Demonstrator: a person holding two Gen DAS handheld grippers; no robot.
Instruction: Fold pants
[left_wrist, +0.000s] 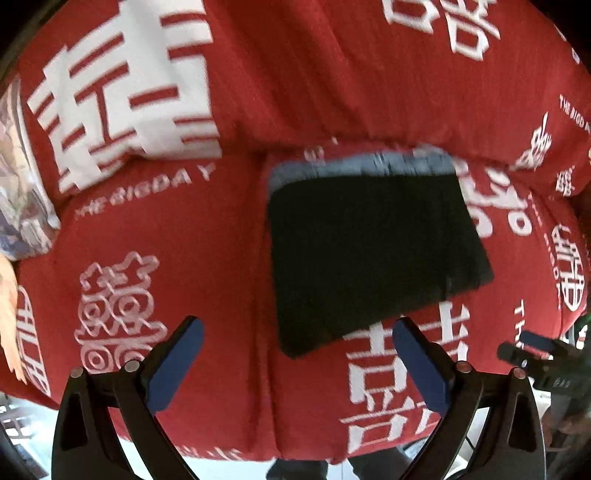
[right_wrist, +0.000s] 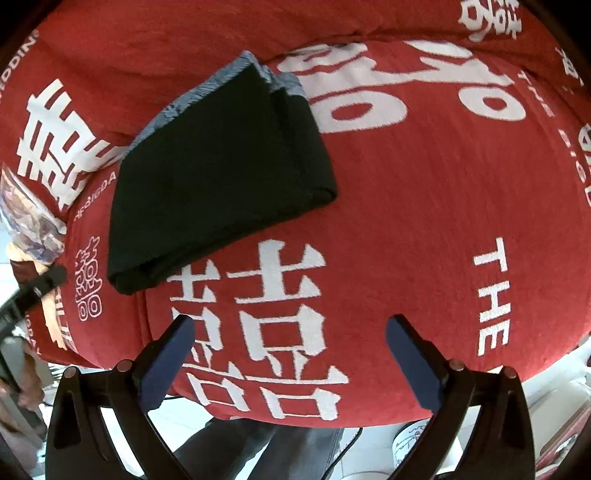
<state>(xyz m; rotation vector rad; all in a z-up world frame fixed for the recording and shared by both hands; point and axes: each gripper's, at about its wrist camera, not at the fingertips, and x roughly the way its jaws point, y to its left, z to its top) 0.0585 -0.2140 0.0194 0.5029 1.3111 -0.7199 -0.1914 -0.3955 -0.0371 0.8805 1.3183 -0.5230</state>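
Bare red cover right of the folded pants; raised red cushion just behind them

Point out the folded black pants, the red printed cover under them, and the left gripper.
folded black pants (right_wrist: 221, 177): right wrist view, middle of the top black layer.
red printed cover (right_wrist: 424, 221): right wrist view, bare red patch right of the pants.
left gripper (left_wrist: 297, 365): left wrist view, midway between the blue-padded fingertips.

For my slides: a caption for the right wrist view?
Folded black pants lie on the red cover; right gripper hovers open, empty.
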